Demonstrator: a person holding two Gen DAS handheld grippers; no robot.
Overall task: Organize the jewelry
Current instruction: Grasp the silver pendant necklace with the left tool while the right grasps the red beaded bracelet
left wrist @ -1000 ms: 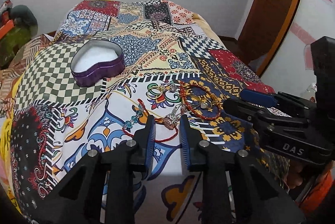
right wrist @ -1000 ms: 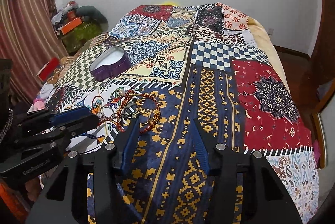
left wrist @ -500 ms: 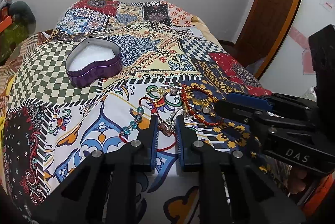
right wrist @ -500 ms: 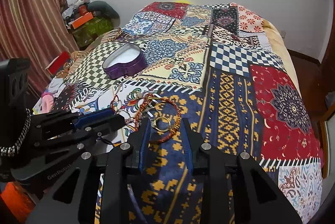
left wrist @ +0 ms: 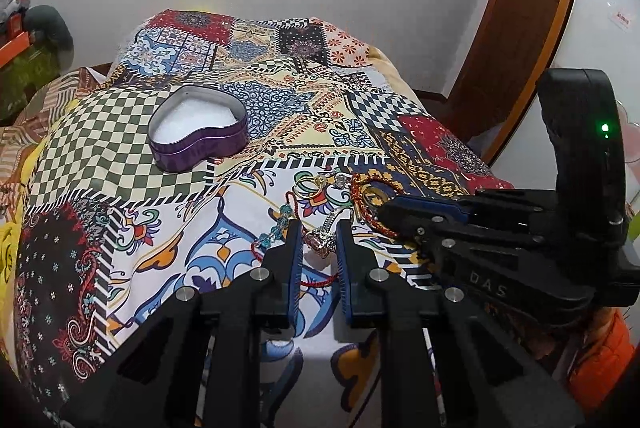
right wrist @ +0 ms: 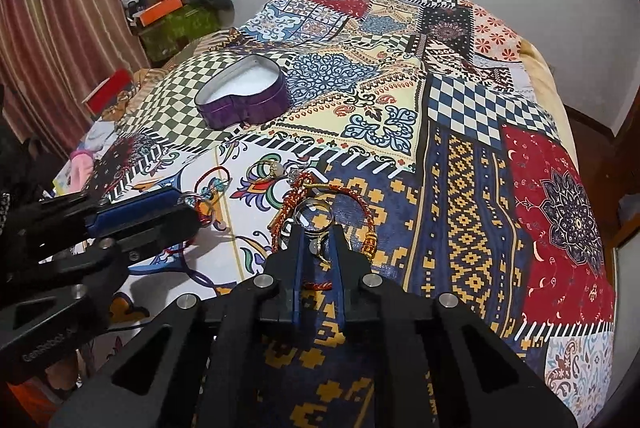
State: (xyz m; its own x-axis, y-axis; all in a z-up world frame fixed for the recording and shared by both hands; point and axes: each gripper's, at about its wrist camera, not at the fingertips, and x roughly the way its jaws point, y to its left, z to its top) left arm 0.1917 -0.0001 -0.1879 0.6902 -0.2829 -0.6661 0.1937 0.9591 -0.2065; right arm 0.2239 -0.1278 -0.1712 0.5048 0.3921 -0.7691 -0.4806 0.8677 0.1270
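Both hand-held grippers are working low over a bed covered by a multicoloured patchwork-print bedspread point(left wrist: 132, 131), where a small heap of jewelry is lying near the front edge. The left gripper point(left wrist: 318, 234) is sitting with its blue-padded fingers narrowed around a pinkish stone pendant on a silver chain point(left wrist: 320, 242); the pads are lying just beside the pendant, but whether they are actually pinching it cannot be told. The right gripper point(right wrist: 316, 240) is likewise nearly closed around a cluster of silver and gold rings point(right wrist: 314, 224), with a thin red cord bracelet point(right wrist: 316, 286) crossing between its fingers; firm contact cannot be confirmed here either. A red-and-gold braided bracelet point(right wrist: 352, 197) is looping around the rings on the navy-and-yellow patch. A red string bracelet with turquoise beads point(left wrist: 276, 228) is trailing left of the left gripper, and more thin gold rings point(left wrist: 310, 183) are resting just beyond. A purple heart-shaped tin with a white lining point(left wrist: 198, 129) is standing open on the green checkered patch, well apart from the heap and holding no visible jewelry.
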